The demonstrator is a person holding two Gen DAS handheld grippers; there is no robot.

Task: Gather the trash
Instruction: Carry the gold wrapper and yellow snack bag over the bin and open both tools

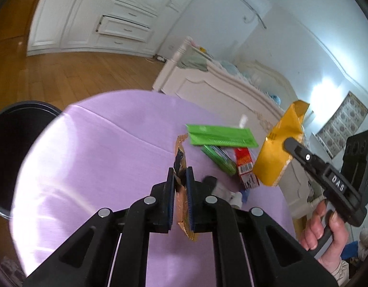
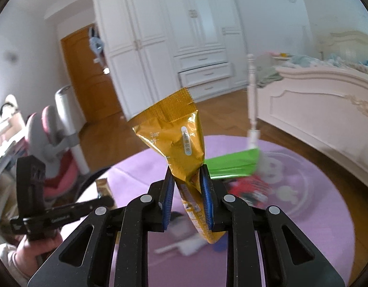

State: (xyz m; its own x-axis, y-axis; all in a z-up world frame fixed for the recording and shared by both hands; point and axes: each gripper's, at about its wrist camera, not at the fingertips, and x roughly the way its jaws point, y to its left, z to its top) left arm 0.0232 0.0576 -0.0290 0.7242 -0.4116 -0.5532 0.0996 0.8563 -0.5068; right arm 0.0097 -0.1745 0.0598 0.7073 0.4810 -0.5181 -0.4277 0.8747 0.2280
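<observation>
A bedroom with a wood floor (image 1: 64,76), white wardrobes (image 2: 174,35) and a cream bed (image 2: 327,100) surrounds a round counter covered in lilac cloth (image 1: 88,155). At the left edge of the left wrist view a dark trash bin (image 1: 14,148) stands beside the counter, its rim partly behind the cloth's edge.

The left hand-held gripper (image 1: 181,184) sits in the lower centre of its own view, its jaws narrow and clamped on a thin brown-and-copper wrapper (image 1: 180,157) that stands on edge between the blue pads and pokes out above and below them. The right hand-held gripper (image 2: 186,189) likewise grips a golden-yellow snack pouch (image 2: 176,134), pinched at its lower part, with the crimped top rising toward the upper centre of the frame. In the left wrist view that pouch appears at right, lifted clear of the cloth, with a hand (image 1: 325,234) on the gripper handle below it.

Still lying on the cloth, right of centre in the left wrist view, are a flat bright green packet (image 1: 222,135), a smaller green wrapper (image 1: 218,159) just beneath it, a red carton with a barcode (image 1: 246,167), and a blurred white-and-black item (image 1: 222,189) near the gripper.
</observation>
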